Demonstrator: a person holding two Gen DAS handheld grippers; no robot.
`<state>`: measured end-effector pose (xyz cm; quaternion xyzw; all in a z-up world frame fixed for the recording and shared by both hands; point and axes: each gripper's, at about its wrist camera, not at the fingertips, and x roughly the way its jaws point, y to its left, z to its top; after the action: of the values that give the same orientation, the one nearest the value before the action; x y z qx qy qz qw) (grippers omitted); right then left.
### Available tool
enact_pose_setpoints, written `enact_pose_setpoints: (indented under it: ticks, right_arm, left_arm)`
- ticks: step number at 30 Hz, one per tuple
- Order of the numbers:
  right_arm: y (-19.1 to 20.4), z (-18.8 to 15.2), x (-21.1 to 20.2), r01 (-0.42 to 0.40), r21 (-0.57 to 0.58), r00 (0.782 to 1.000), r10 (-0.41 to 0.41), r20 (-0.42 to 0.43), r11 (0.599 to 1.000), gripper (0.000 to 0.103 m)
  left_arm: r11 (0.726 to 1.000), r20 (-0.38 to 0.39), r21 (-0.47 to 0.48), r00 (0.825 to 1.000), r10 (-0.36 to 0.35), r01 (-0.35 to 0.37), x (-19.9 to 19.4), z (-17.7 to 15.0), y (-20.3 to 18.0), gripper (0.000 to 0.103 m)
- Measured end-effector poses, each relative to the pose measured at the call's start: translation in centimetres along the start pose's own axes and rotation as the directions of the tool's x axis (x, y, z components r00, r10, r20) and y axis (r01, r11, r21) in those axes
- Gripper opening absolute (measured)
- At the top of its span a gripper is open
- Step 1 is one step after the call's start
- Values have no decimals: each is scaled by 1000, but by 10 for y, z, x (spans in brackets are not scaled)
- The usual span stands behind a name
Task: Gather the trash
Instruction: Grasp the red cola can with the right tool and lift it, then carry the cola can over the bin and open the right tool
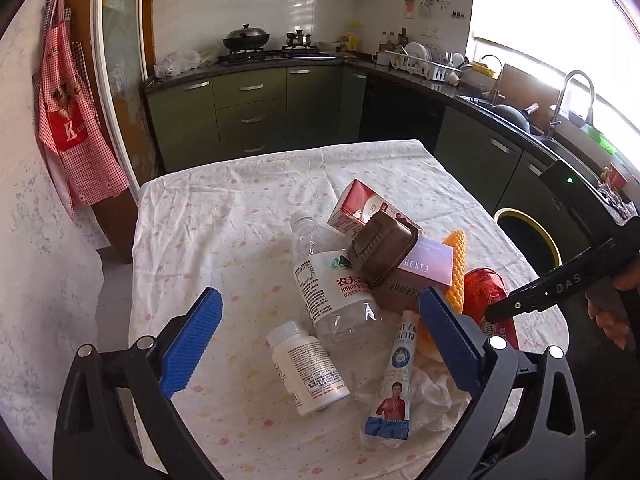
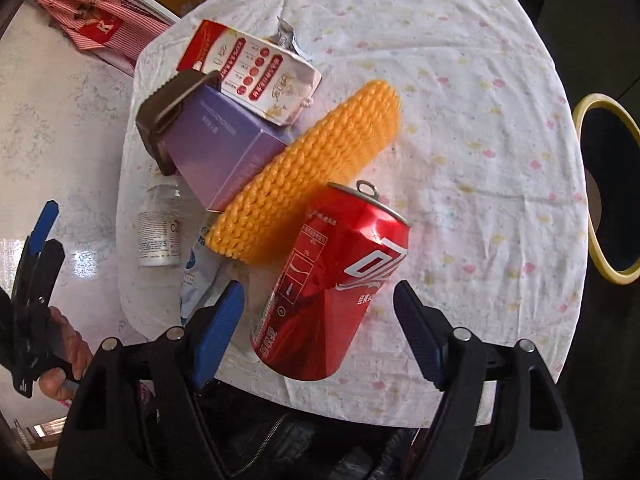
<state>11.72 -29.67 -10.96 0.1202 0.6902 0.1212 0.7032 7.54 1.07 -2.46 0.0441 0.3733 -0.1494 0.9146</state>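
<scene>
right gripper (image 2: pixel 318 330) fingers spread wide around the dented red can (image 2: pixel 334 286) without touching it. left gripper (image 1: pixel 320 340) fingers gape empty above the white pill bottle (image 1: pixel 306 368). trash clusters on the cloth-covered surface (image 1: pixel 224 216).

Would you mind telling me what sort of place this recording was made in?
Most likely a home kitchen: a gas stove with a wok on it, a sink with a tap under the window, and a dish rack on the counter.
</scene>
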Motion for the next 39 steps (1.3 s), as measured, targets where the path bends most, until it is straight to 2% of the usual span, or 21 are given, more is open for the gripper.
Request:
enact_pose_setpoints:
  ticks: [7,9,14,17,21,23,30,32,35,39]
  right_arm:
    - [-8,7,31,37,39,997,-34,-71,999,67]
    - [-16,8,33,50,54,996,-45,-79,997,62]
    - [-25,17,33,80,16,996,-79,-50,997,61]
    - [-18,19,35,110,-60,993,-112,-35,992,51]
    - [-16,14,33,103,-111,995,-104,-5,989,50]
    - [-20,1,28,96,-121,995,-95,17,988,50]
    - [-51,-23,-5,64,-97,992,-52,118,993,50]
    - [-63,-25,-27,53,-71,984,-40,174,996,50]
    - [-92,-24,-68,63,-11,955,-57,290,998,50]
    - [-154,-5,-111,152,110,893,-184,410,982,50]
  left_arm:
    - [999,-8,7,999,-41,41,8,-9,3,98]
    - [999,-7,-2,999,-48,48,8,-10,7,98]
    - [998,-11,-32,999,-50,50,13,-12,15,98]
    - [998,-24,-38,998,-50,49,16,-13,14,98]
    - [998,-29,-33,999,-45,44,16,-16,11,98]
    - [999,-30,-33,999,-41,40,16,-16,10,98]
    - [999,-31,-9,998,-46,45,15,-10,-3,98]
    - [999,-30,2,998,-52,52,14,-9,-9,98]
    - [998,-31,19,998,-63,63,12,-9,-18,98]
    - [996,-33,33,996,-83,84,11,-8,-28,98]
